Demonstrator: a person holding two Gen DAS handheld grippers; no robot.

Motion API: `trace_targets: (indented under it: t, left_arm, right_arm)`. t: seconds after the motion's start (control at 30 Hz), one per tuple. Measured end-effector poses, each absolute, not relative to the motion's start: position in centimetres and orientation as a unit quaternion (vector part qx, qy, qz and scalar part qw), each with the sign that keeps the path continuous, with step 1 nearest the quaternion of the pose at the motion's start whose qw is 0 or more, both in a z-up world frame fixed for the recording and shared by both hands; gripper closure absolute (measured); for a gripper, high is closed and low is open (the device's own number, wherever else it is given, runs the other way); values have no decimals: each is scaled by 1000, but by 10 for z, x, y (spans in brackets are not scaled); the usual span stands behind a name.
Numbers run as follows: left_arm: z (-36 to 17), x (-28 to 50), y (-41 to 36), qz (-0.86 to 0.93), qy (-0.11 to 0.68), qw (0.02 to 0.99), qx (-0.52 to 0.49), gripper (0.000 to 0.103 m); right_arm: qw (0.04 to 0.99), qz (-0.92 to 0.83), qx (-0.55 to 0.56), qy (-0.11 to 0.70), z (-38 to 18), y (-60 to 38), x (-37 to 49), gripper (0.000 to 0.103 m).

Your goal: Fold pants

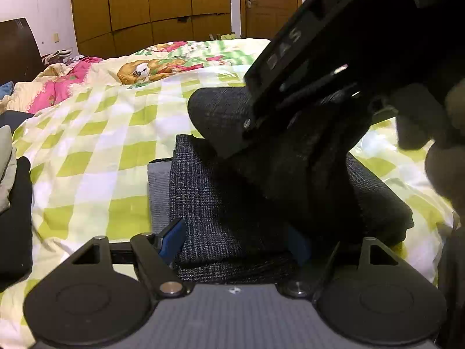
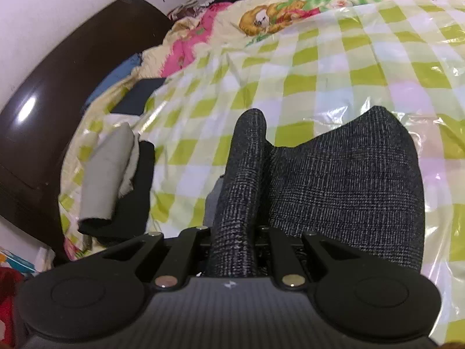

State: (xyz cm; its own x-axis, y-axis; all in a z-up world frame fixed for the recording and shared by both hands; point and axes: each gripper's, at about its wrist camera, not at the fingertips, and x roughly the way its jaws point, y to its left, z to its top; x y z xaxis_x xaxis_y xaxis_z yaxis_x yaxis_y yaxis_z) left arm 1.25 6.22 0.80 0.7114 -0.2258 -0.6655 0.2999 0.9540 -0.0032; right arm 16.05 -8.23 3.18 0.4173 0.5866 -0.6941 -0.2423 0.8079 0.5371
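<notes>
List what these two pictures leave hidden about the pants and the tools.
- Left wrist view: the right tool covers the middle of the pants, so their folds there are hidden.
- Left wrist view: the left tool has its right finger in shadow.
- Right wrist view: the pants bunch inside the right tool, hiding its pads.

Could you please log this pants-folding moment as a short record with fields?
surface: bed with green-and-white checked cover
garment: dark grey checked pants, partly folded on the cover
right gripper: jaws shut on a raised fold of the pants
left gripper: jaws open, straddling the near edge of the pants; blue pad visible, contact unclear
side pile: grey and black clothes left of the pants
background: dark headboard, wooden wardrobe
</notes>
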Motion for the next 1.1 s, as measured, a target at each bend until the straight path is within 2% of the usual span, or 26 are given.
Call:
trace_targets:
  t: [0.17,0.47,0.7,0.83,1.1]
  left_arm:
    - [8,11,68,-141,357,922,48,16]
    - [11,10,79,-132,357,924,37,16]
    - [13,12,79,-126,357,924,42,16]
    - [13,6,79,-123,359,924,44,16]
    - [12,5,76,-117,367,921,52,16]
  right_arm:
    - [830,249,123,483,34,-61,157,87]
    - [830,238,123,490,28,-48,159,77]
    - [833,227,125,489,24,-42,158,76]
    - [833,232,123,487,24,-37,157,64]
    - [843,227,86,480,24,-25,152,62]
